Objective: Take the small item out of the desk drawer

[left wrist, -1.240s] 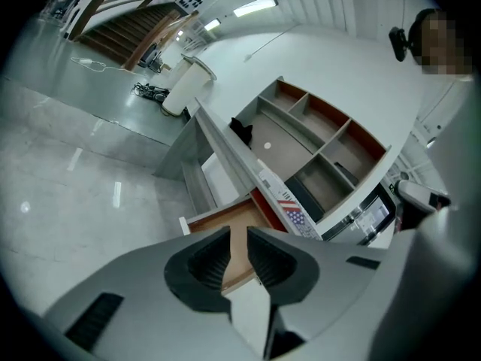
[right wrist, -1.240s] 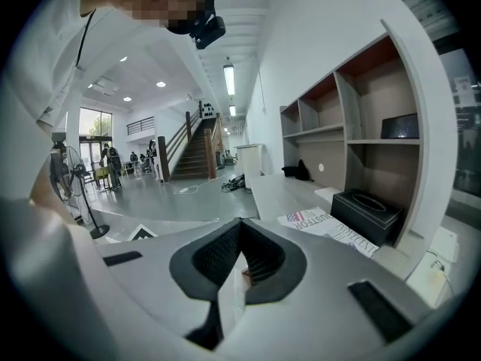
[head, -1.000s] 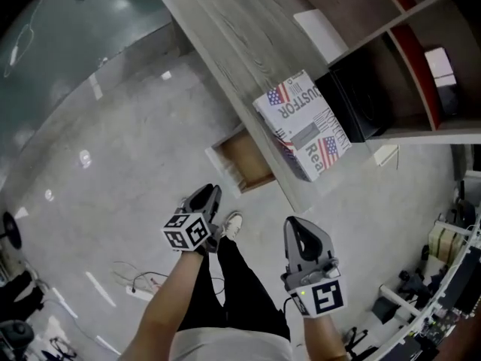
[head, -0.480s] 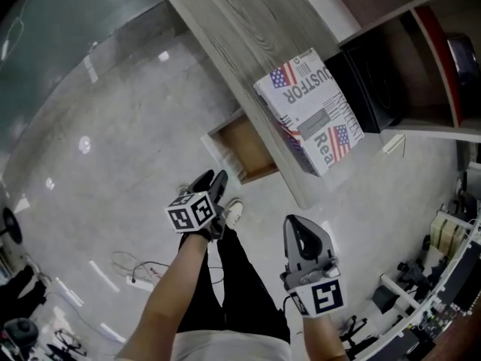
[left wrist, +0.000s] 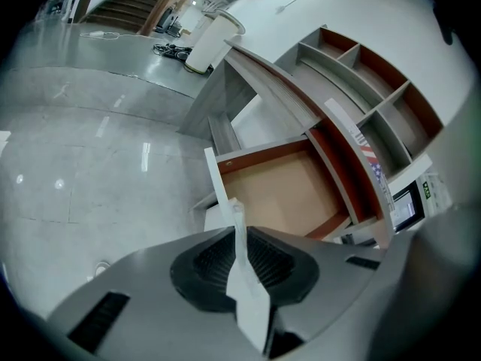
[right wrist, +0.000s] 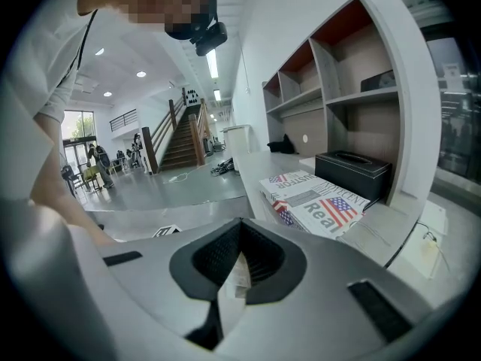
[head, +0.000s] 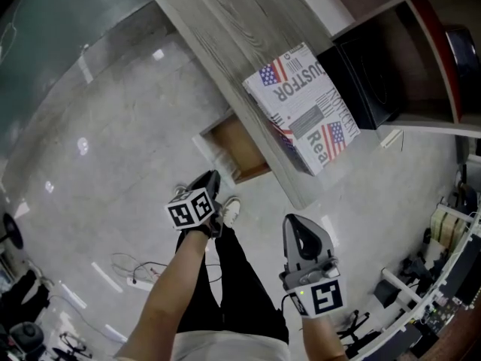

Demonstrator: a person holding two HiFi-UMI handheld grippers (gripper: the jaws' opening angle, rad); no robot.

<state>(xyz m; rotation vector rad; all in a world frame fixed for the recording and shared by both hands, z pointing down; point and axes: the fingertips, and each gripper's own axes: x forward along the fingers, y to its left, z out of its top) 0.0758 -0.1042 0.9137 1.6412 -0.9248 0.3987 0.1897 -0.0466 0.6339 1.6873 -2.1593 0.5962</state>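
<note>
Closing left fingers (left wrist: 213, 265), white strip (left wrist: 239, 250) between

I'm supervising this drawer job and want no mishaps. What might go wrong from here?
The open drawer shows a bare floor with no small item visible, so a reach may find nothing. The printed box sits by the desk edge above the drawer; a hasty lift could knock it off. The left tool has just been closing with a thin white strip between its jaws; that edge-on hold might slip.
</note>
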